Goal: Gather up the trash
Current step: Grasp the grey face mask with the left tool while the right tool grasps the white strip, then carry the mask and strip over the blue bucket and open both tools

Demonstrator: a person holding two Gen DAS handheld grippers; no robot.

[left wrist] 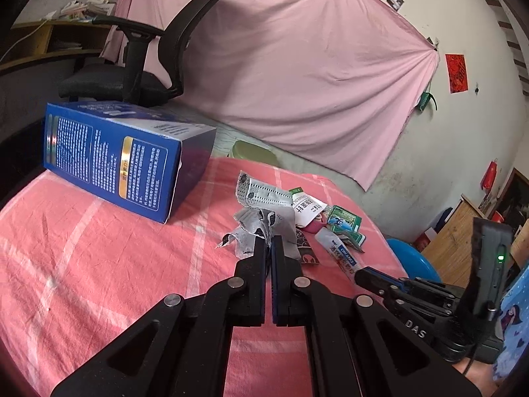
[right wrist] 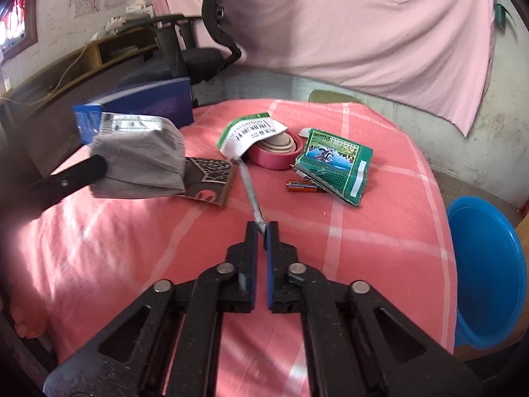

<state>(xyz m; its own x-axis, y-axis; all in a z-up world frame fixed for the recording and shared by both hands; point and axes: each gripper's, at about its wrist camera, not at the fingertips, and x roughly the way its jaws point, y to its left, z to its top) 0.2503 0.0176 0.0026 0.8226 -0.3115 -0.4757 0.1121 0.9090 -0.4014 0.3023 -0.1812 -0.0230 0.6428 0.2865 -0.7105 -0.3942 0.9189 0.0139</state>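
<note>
- Clamping down, the left gripper [left wrist: 268, 241] has its jaws pinched on the grey face mask [left wrist: 264, 205], lifted just left of the pink tape roll [right wrist: 276, 154].
- Right gripper [right wrist: 263, 228] bites the flat end of the white sachet [right wrist: 251, 132], which stretches back over the roll.
- Green wrapper [right wrist: 334, 162] and a battery [right wrist: 302, 186] lie right of the roll on the pink cloth [right wrist: 380, 231].
- Blue basin [right wrist: 486, 271] sits further right, off the cloth.
- Blue box [left wrist: 115, 158] stands left of the roll.

Both tools black, silver rivets, blue pads; right tool [left wrist: 363, 273] marked "DAS", green light; blue patterned sleeve [left wrist: 512, 317].
</note>
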